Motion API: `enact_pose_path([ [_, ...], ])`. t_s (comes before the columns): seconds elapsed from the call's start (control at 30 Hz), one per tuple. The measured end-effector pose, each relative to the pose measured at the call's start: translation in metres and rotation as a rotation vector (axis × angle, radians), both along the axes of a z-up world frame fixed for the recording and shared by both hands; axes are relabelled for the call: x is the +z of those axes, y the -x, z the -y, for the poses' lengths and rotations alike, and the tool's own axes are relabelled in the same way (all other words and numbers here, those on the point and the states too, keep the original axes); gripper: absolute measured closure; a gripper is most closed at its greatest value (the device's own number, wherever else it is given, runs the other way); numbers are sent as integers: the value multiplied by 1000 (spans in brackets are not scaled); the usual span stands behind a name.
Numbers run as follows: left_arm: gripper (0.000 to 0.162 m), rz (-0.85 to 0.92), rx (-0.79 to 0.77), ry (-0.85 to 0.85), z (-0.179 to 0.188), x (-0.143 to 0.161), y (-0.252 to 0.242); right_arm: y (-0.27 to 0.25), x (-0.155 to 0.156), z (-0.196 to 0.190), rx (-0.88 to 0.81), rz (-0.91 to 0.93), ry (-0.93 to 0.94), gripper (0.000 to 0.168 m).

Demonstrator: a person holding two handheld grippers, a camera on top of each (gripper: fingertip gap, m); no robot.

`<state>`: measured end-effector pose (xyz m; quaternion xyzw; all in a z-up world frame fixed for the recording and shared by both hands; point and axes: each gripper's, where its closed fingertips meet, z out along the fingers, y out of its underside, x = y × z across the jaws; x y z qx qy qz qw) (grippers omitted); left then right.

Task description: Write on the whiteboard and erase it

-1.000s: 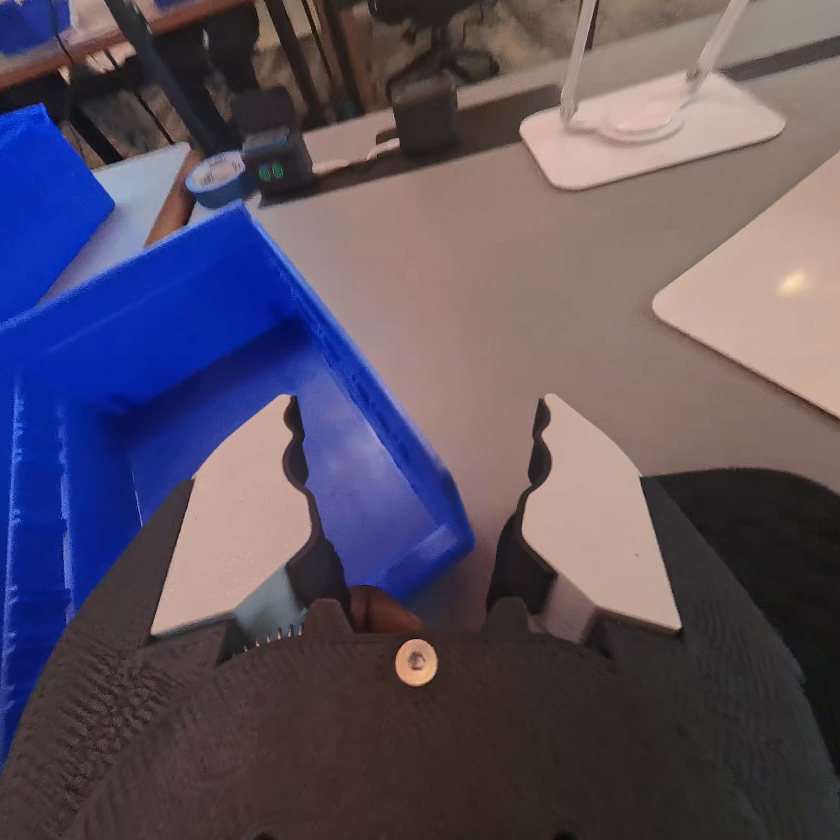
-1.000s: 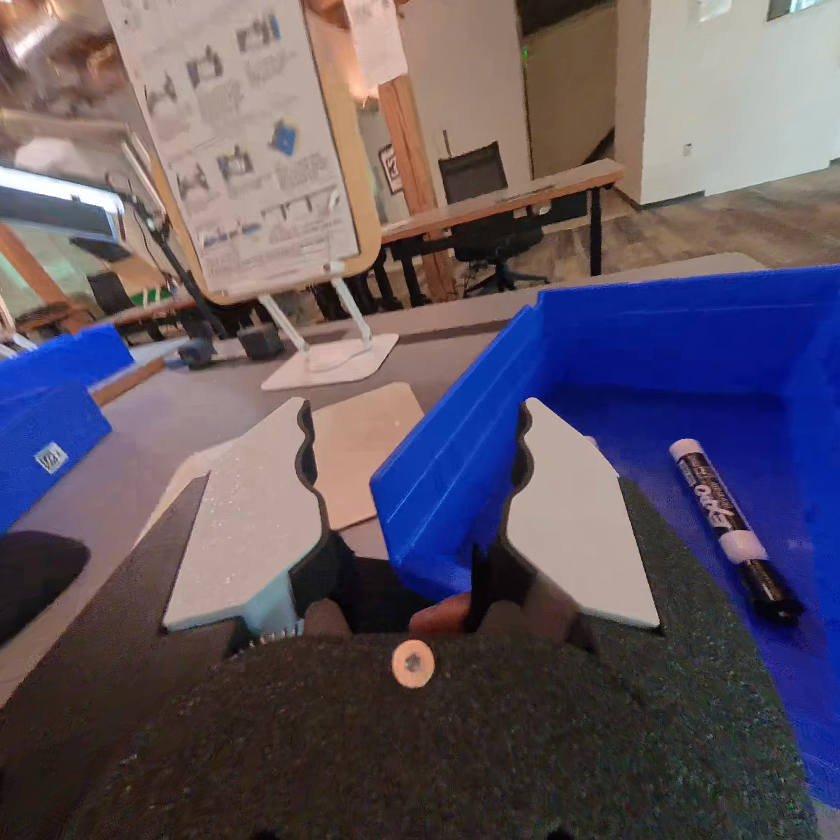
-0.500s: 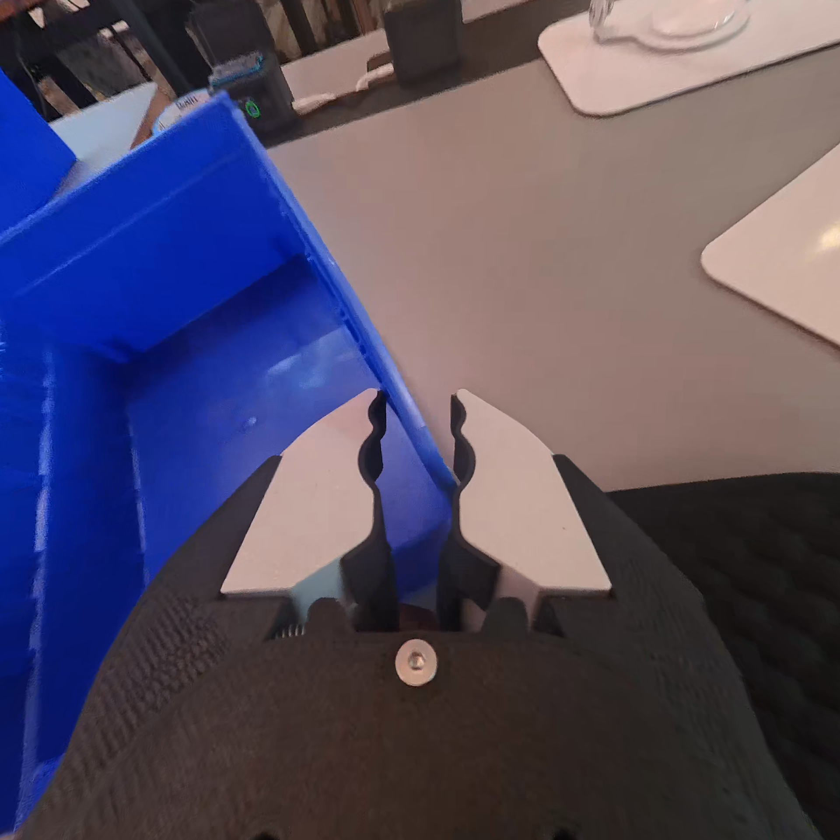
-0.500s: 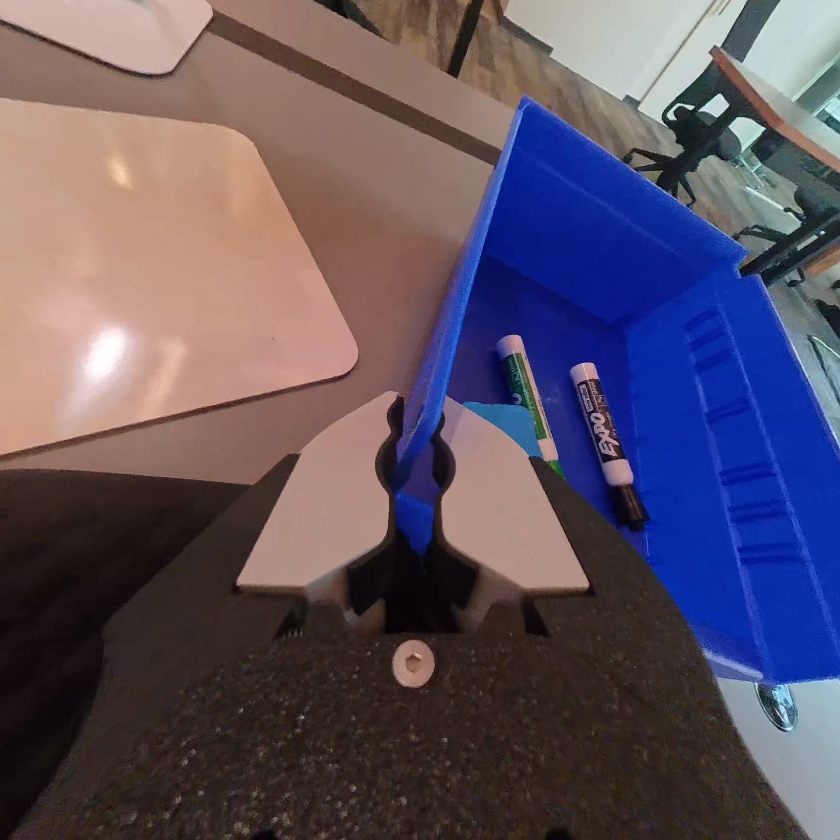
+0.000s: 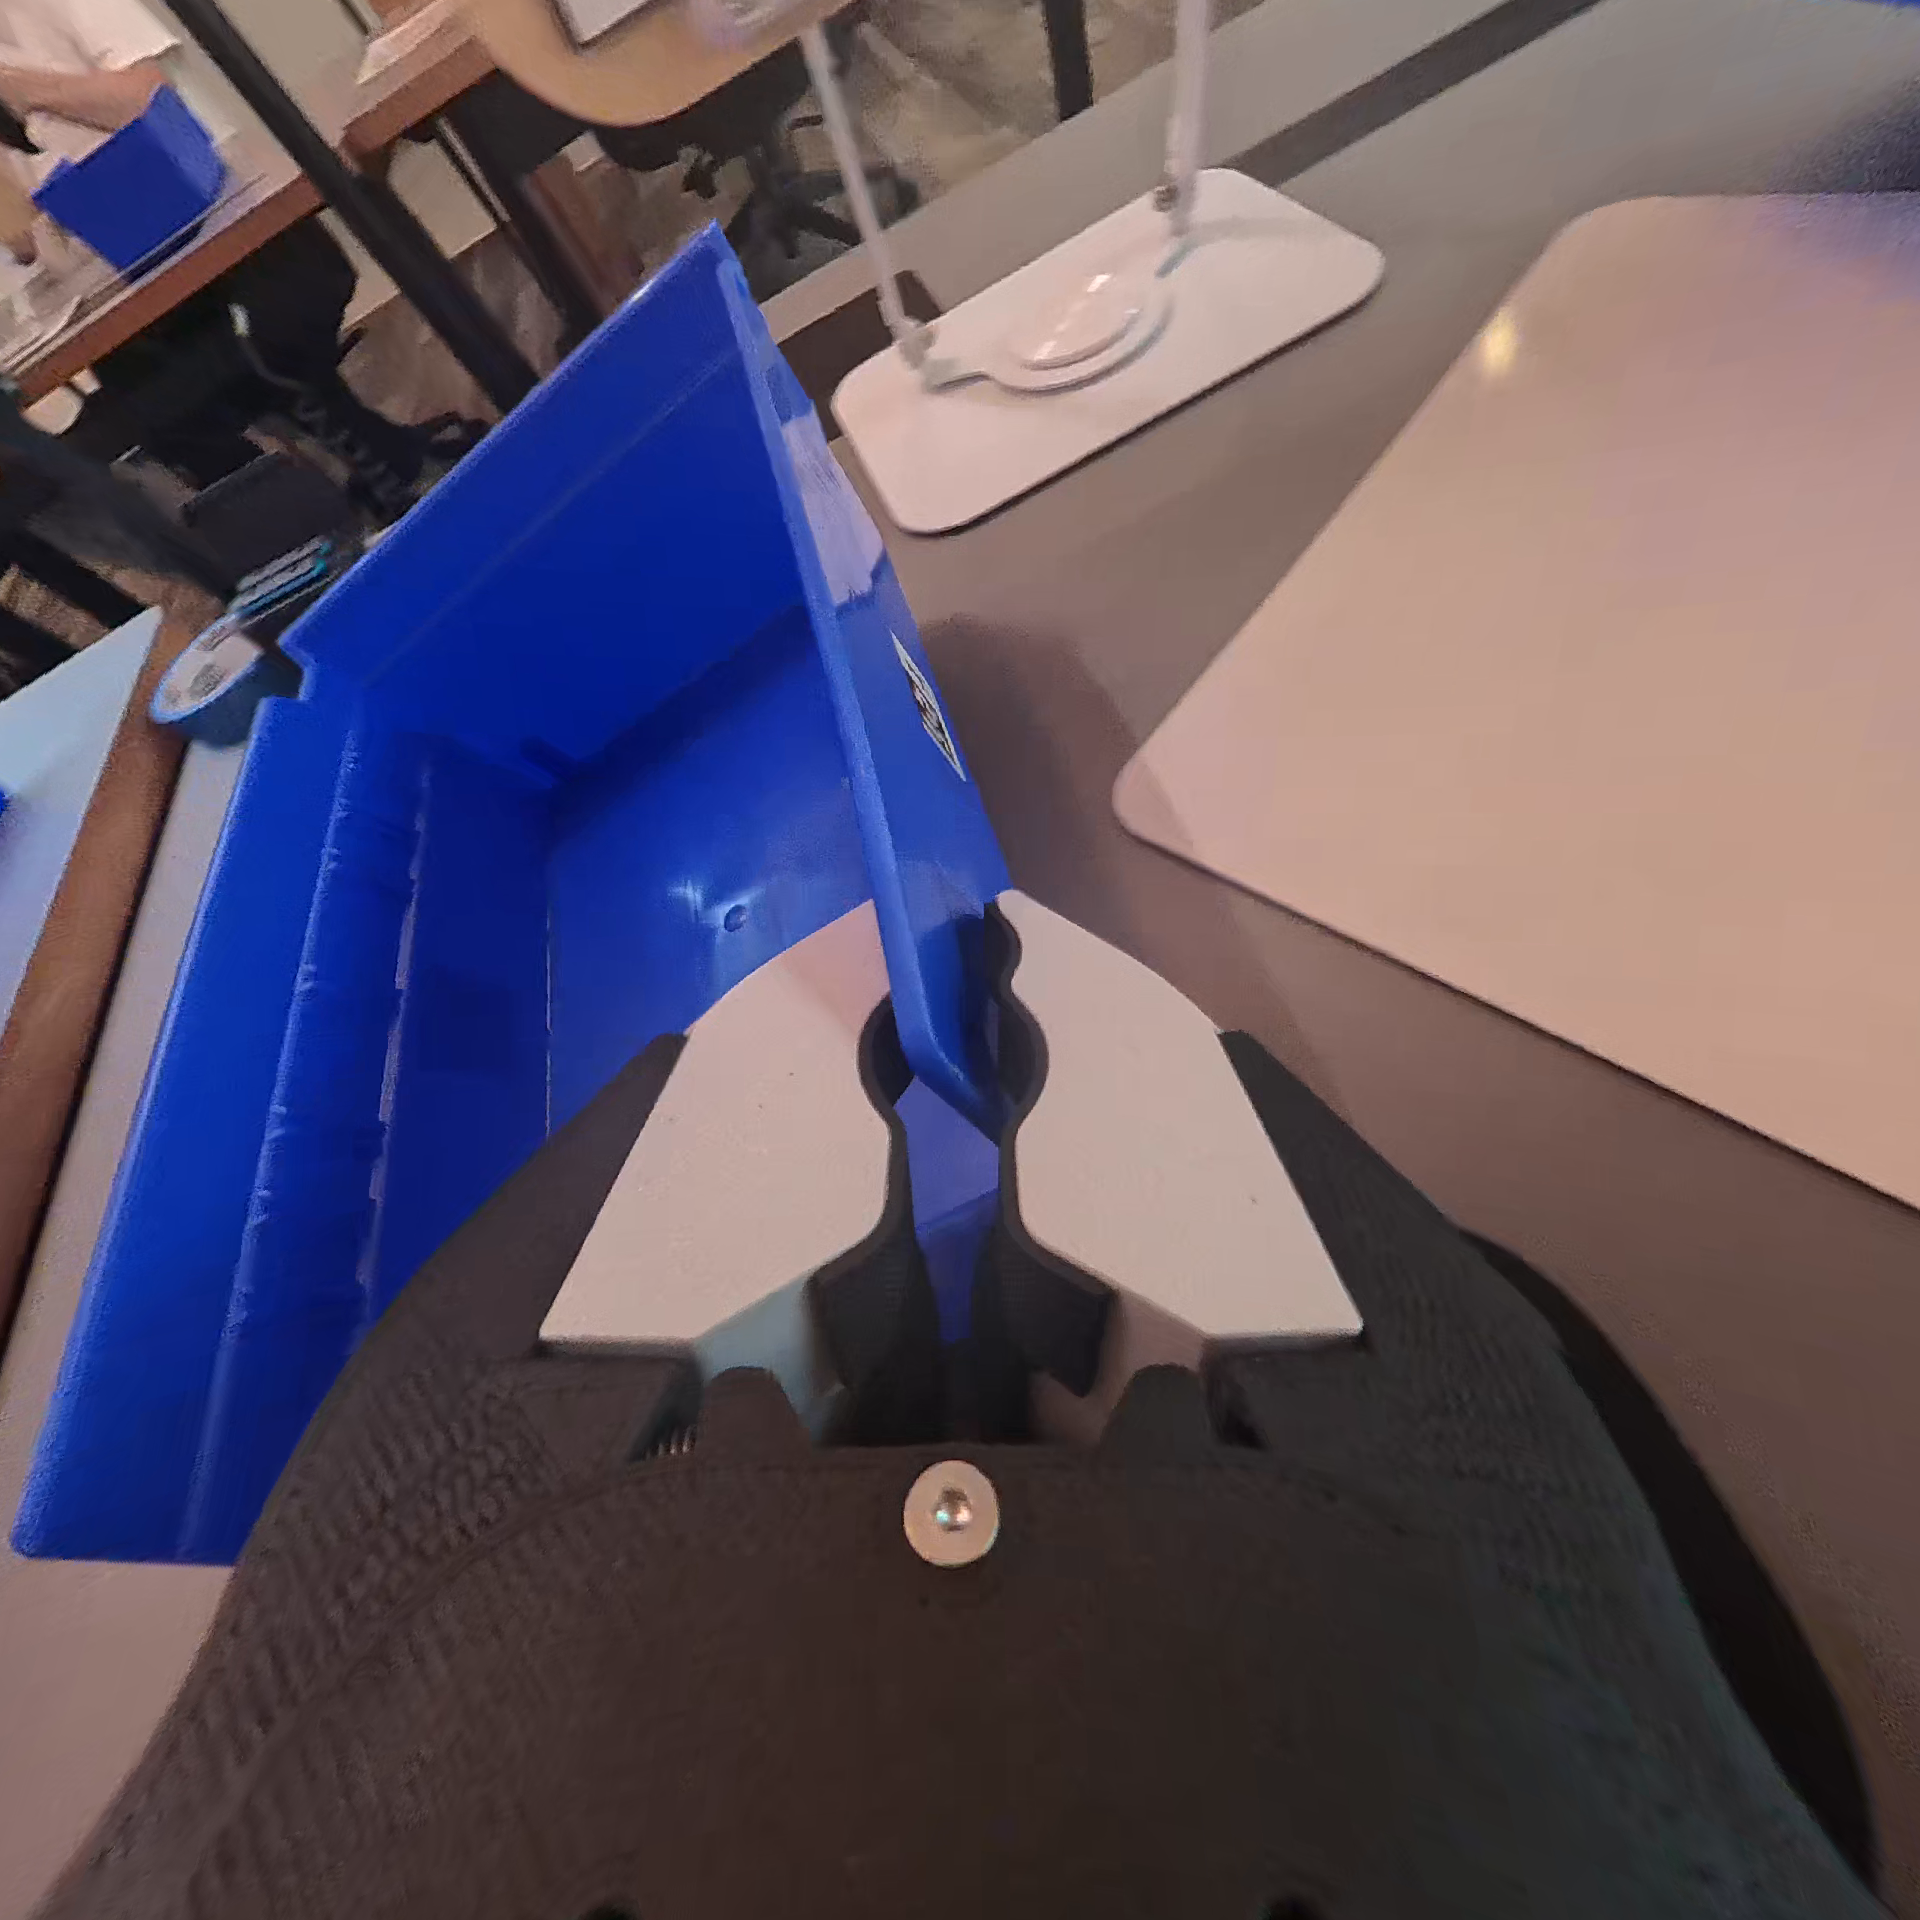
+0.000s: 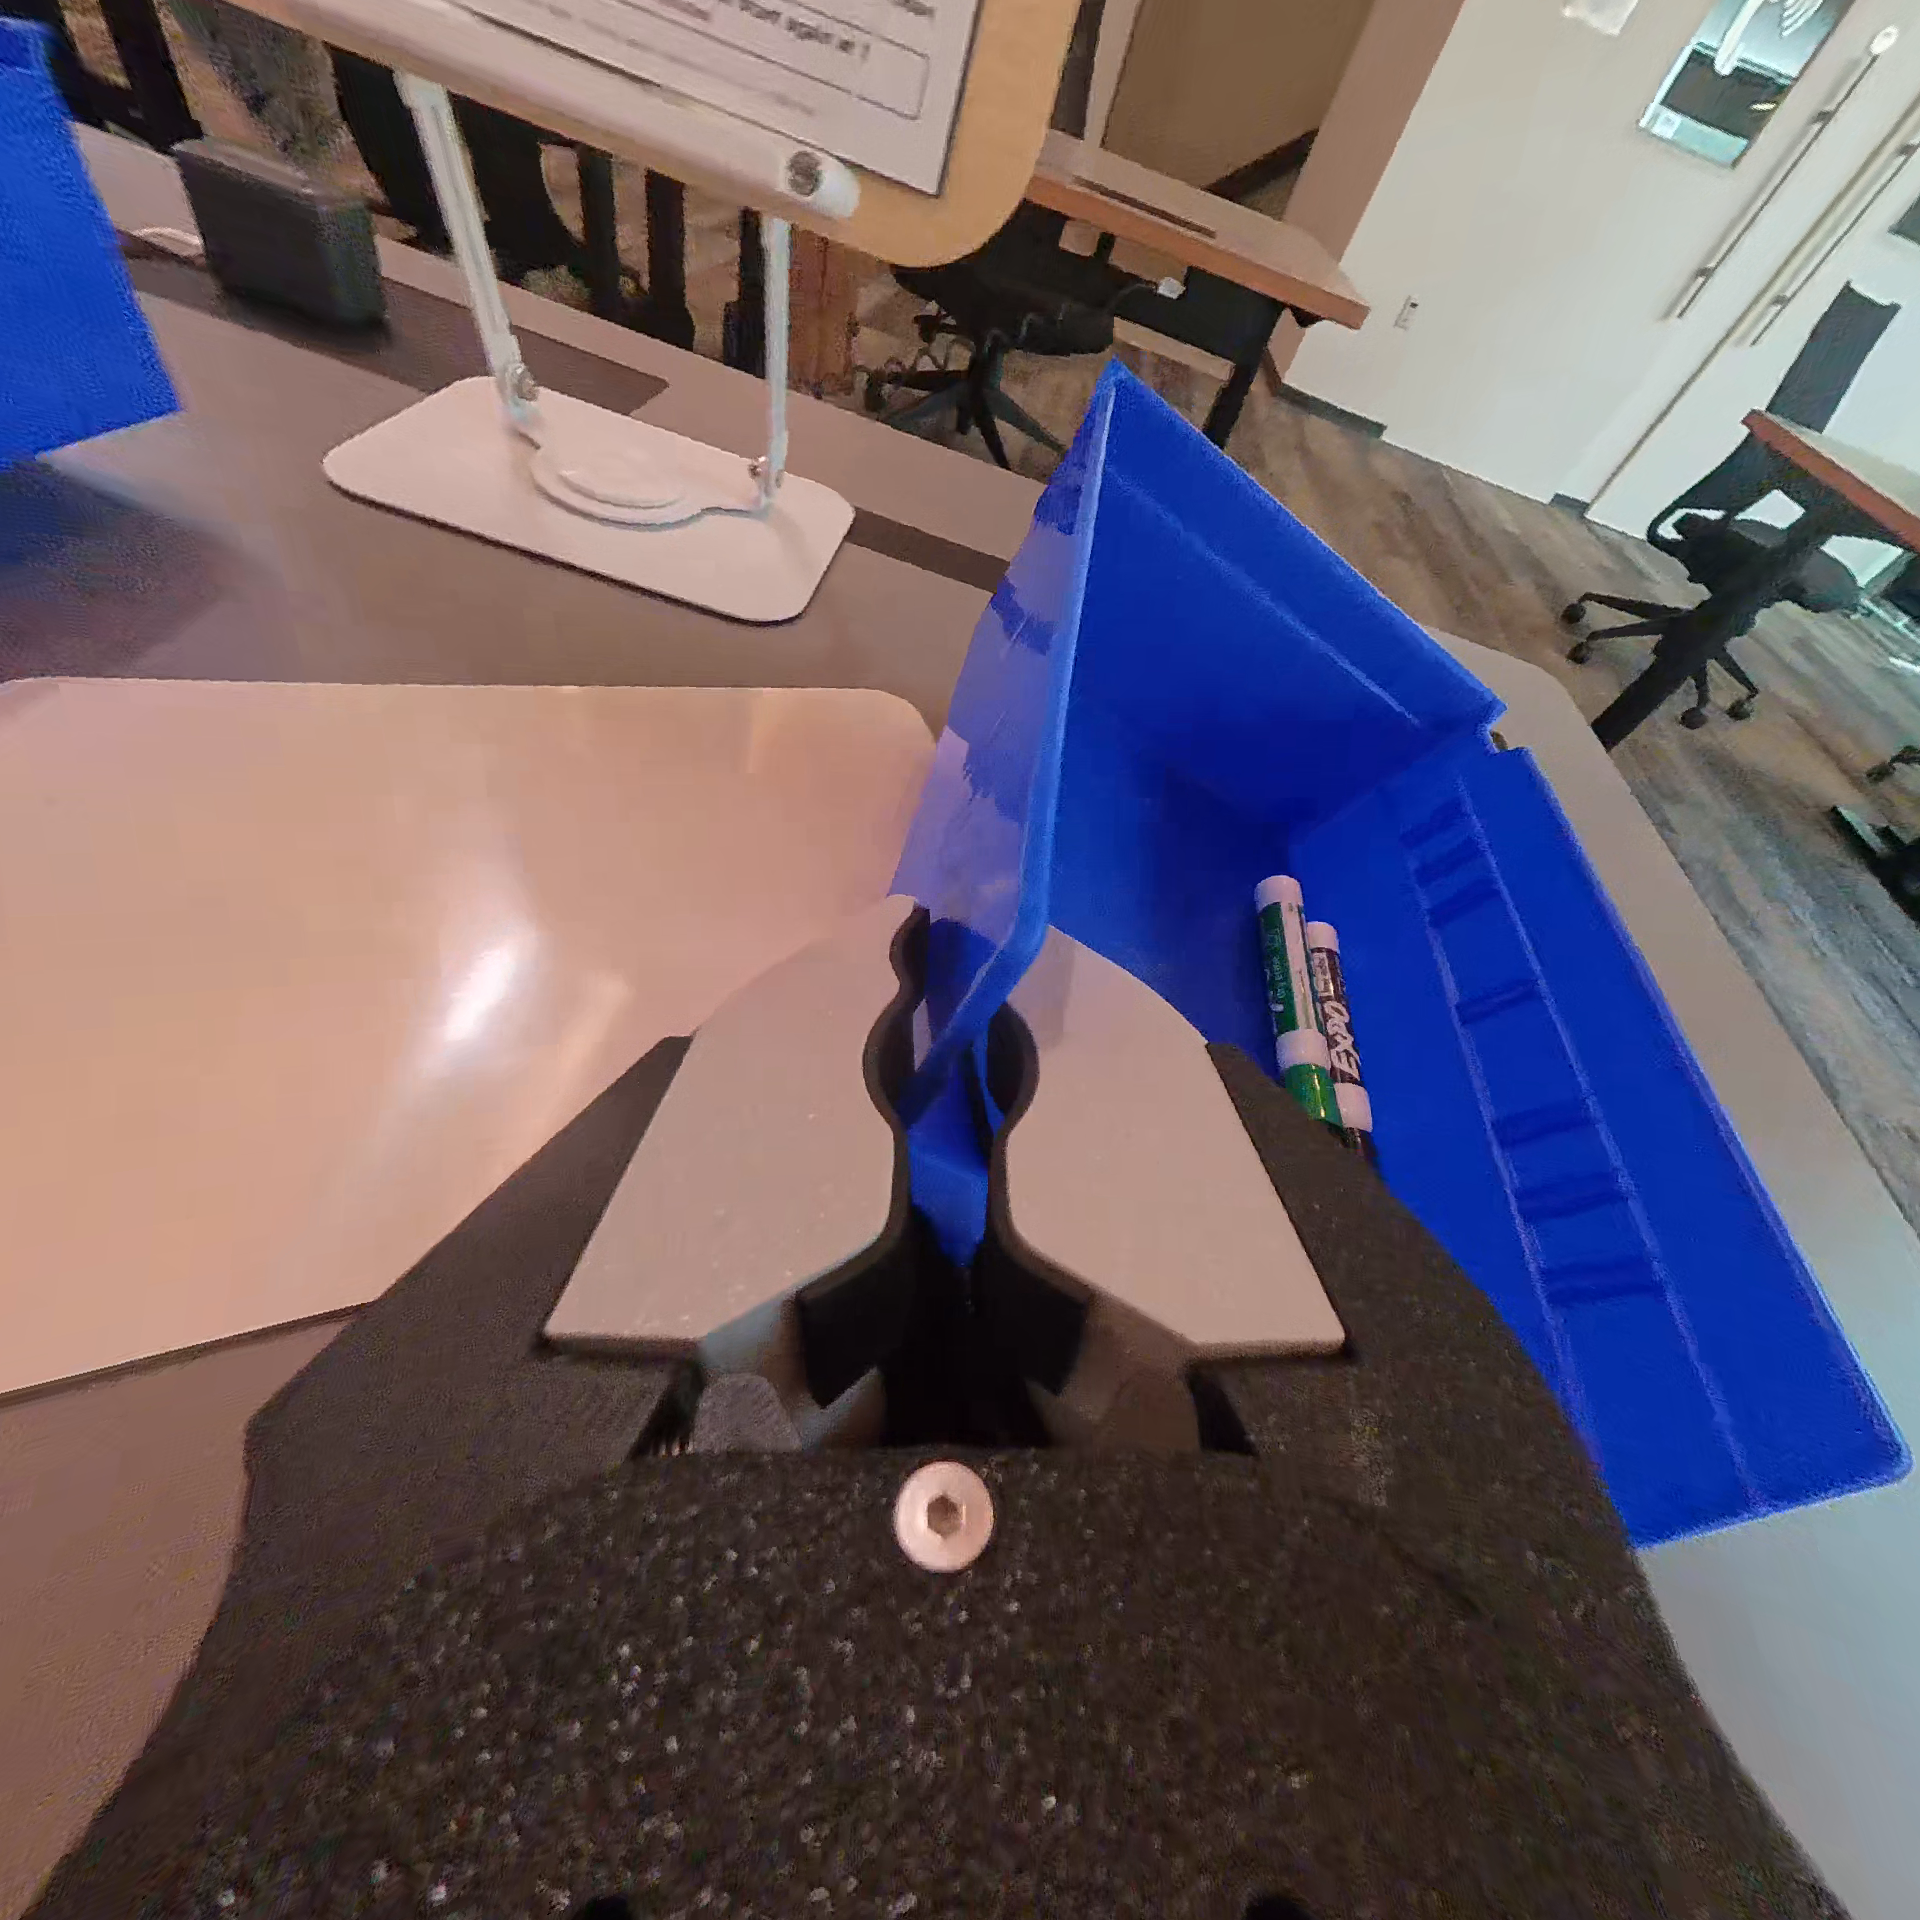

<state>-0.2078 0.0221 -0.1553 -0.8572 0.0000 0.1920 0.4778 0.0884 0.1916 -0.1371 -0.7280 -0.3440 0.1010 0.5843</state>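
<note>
- My left hand-held gripper (image 5: pixel 951 997) is clenched on the near corner of the right side wall of a blue plastic bin (image 5: pixel 436 935); this bin looks empty inside, and its floor is smooth and glossy.
- My right hand-held gripper (image 6: pixel 951 997) is clenched on the near corner of the left wall of a second blue bin (image 6: pixel 1558 1039), whose far wall is ribbed.
- Only the right wrist view shows the markers: a green marker (image 6: pixel 1291 1013) and a black marker (image 6: pixel 1338 1029) lie side by side, touching, on that bin's floor just right of my right fingers.
- Whiteboard (image 6: pixel 416 977): flat on the grey bench (image 6: pixel 312 603), glossy, rounded corners, unmarked. It lies between the two bins, left of the right gripper and right of the left gripper (image 5: pixel 1558 675).
- Beyond the whiteboard a white flat stand base (image 6: pixel 592 499) with thin metal legs holds up a tilted board.
- Only the left view shows a roll of blue tape (image 5: pixel 213 681) behind its bin.
</note>
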Motion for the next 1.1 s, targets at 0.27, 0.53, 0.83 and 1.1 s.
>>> enact_pose_path([
  [0.27,152,-8,-181,9,-44,-16,-60,75,-19,42,178,33,22,161],
  [0.53,114,68,-403,-435,-50,53,-134,122,-13,108,665,-190,264,100],
  [0.83,83,331,-454,-322,-78,-11,-194,-48,8,-23,55,-338,22,95],
  [1.1,112,313,-444,-154,-104,-36,-192,-20,-54,-52,177,-25,195,143],
])
